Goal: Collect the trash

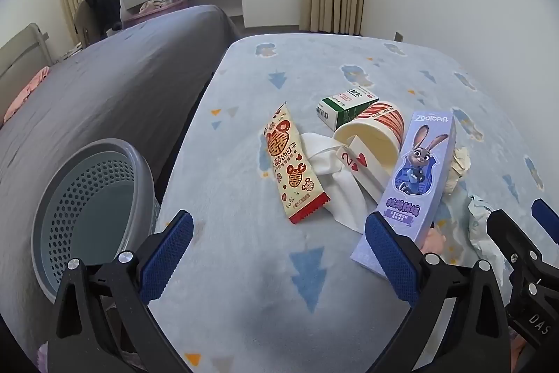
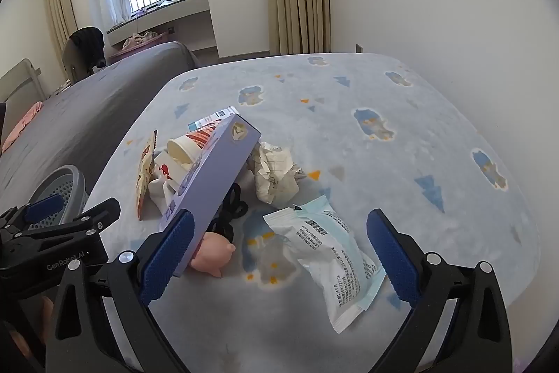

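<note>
Both grippers gape empty – left gripper (image 1: pixel 279 254), right gripper (image 2: pixel 279 254) – purple box (image 1: pixel 415 184) leaning over pink toy (image 2: pixel 213 256).

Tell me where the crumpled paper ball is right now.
In the right wrist view the crumpled paper ball lies on the blanket, just right of the purple box and beyond the white-and-teal wrapper.
</note>
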Demonstrator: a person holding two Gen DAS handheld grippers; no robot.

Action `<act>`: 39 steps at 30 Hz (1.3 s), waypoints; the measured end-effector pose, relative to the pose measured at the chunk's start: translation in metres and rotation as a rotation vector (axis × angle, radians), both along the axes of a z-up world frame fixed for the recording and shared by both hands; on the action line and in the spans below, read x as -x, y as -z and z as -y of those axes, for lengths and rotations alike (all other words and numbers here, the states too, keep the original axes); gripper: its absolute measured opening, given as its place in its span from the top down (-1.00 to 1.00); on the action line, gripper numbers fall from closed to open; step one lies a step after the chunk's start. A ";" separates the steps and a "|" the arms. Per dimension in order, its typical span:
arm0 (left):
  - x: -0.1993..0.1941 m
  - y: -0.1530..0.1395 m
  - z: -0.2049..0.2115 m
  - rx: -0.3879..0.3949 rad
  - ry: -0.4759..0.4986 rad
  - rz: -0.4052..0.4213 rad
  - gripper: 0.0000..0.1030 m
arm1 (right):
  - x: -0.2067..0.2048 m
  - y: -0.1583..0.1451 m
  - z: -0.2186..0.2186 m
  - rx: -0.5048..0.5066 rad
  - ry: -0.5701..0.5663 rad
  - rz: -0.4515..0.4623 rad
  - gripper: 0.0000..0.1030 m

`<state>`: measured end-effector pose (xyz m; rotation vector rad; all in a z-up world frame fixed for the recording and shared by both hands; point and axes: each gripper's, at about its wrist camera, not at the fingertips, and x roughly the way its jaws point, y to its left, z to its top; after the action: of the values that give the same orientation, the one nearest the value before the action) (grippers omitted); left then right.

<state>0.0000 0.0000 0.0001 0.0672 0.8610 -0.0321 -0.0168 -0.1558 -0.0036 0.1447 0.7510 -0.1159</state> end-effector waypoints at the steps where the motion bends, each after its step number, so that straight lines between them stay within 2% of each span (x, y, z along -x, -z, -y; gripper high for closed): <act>1: 0.000 0.000 0.000 0.003 0.000 0.000 -0.88 | 0.000 0.000 0.000 -0.001 0.001 0.001 -0.84; 39: 0.002 -0.002 -0.006 -0.007 -0.006 0.016 -0.88 | -0.002 -0.001 -0.001 0.000 -0.003 0.002 -0.84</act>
<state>-0.0022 0.0061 0.0025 0.0712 0.8454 -0.0230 -0.0152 -0.1549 -0.0024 0.1435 0.7496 -0.1135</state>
